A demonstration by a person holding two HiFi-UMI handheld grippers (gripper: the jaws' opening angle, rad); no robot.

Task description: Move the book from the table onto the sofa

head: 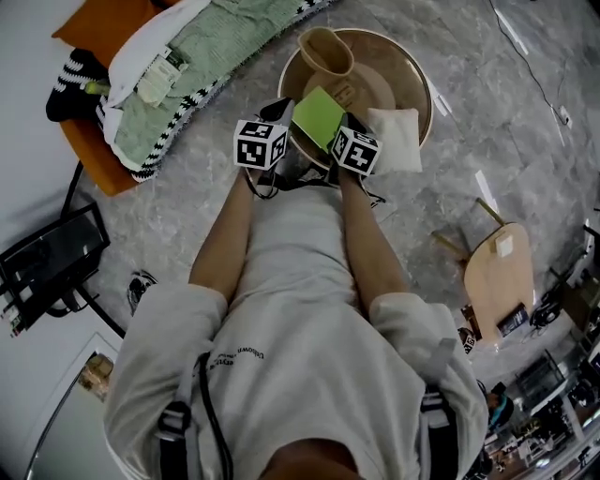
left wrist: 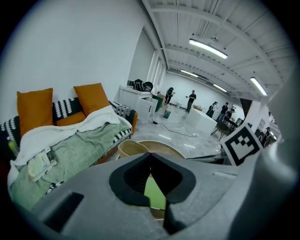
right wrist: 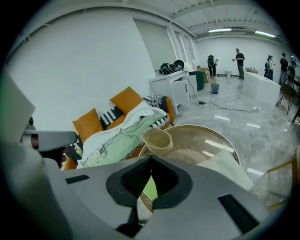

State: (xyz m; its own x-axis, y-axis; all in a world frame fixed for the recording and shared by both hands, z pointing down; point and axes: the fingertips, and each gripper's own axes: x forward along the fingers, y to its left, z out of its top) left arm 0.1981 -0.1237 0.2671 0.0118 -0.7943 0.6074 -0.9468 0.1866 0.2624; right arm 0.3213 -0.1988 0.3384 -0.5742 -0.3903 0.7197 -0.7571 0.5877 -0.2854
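Note:
A green book [head: 319,117] lies on the round wooden table [head: 417,80], near the table's near edge. My left gripper [head: 287,137] is at the book's left side and my right gripper [head: 343,137] at its right side, each under its marker cube. In the left gripper view the jaws [left wrist: 150,155] meet at their tips, and the book [left wrist: 155,193] shows below them. The right gripper [right wrist: 151,160] is shut the same way, above a strip of the book [right wrist: 150,188]. I cannot tell whether either gripper touches the book. The sofa [head: 220,52], draped in a green blanket, stands at the upper left.
A tan vase [head: 325,52] and a white cushion [head: 396,139] share the table. Orange cushions [head: 103,23] and a white cloth lie on the sofa. A wooden chair [head: 499,272] stands at the right, black equipment [head: 47,262] at the left. People stand far off in the hall [right wrist: 240,58].

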